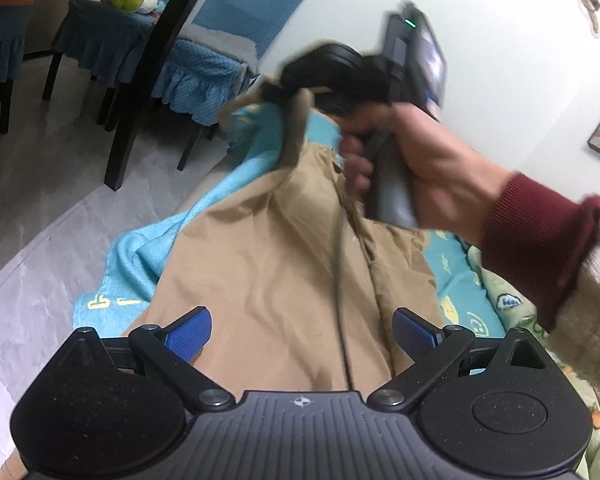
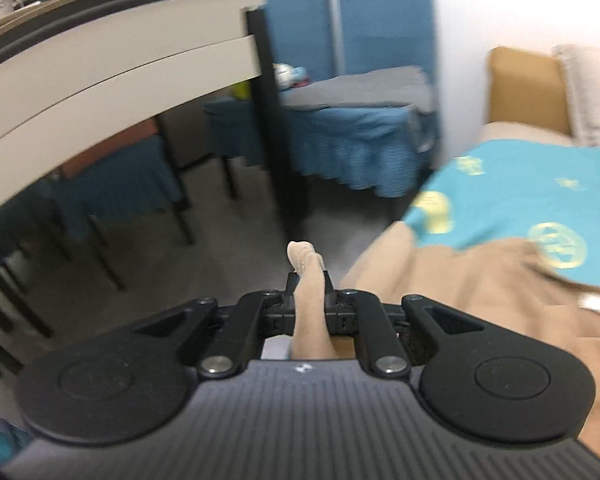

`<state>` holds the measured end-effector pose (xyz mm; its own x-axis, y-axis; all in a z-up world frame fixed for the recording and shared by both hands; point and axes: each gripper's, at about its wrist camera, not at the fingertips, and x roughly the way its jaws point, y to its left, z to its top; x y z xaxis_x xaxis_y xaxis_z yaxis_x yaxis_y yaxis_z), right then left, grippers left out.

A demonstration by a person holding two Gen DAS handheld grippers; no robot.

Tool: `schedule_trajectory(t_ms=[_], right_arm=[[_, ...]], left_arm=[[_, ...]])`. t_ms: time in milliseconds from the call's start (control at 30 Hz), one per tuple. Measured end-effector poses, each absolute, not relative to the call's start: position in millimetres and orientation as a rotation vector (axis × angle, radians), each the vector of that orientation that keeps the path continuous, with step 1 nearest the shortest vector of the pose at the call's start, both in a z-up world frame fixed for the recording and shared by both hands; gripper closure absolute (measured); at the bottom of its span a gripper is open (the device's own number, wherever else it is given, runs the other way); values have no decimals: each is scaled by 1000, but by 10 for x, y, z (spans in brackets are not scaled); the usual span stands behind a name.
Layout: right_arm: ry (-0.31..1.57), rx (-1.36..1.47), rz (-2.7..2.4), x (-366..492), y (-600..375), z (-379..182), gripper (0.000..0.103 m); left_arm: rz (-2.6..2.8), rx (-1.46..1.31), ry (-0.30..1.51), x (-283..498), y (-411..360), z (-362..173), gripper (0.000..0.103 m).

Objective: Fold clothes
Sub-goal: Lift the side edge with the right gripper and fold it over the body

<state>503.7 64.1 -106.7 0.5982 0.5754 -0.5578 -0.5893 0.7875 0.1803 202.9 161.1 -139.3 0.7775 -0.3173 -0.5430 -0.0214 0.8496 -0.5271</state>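
Observation:
A tan garment lies spread on a turquoise blanket on the bed. My left gripper is open, its blue pads held just above the near part of the garment. My right gripper is shut on a bunched edge of the tan garment; in the left wrist view it holds the far end of the cloth lifted above the bed. The rest of the tan garment lies to the right in the right wrist view.
Chairs with blue covers and a dark table leg stand on the grey floor left of the bed. A white wall is behind. A cardboard box and the patterned blanket lie at the right.

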Motion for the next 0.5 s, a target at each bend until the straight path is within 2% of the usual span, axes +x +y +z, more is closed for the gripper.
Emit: schedule_trajectory(t_ms=[267,367,500], right_arm=[[697,-61,701,5266,1516,-1615,92],[647,-47,673,5251,1482,-1587,92],[519,54,585,5113,916,-1194,93]], left_arm=[[-84,-598,693,2119,1893,-1503,5],[-64,-634,703,2172,2005,-1549,5],[-70,-665,678,2170,2081,-1532,5]])
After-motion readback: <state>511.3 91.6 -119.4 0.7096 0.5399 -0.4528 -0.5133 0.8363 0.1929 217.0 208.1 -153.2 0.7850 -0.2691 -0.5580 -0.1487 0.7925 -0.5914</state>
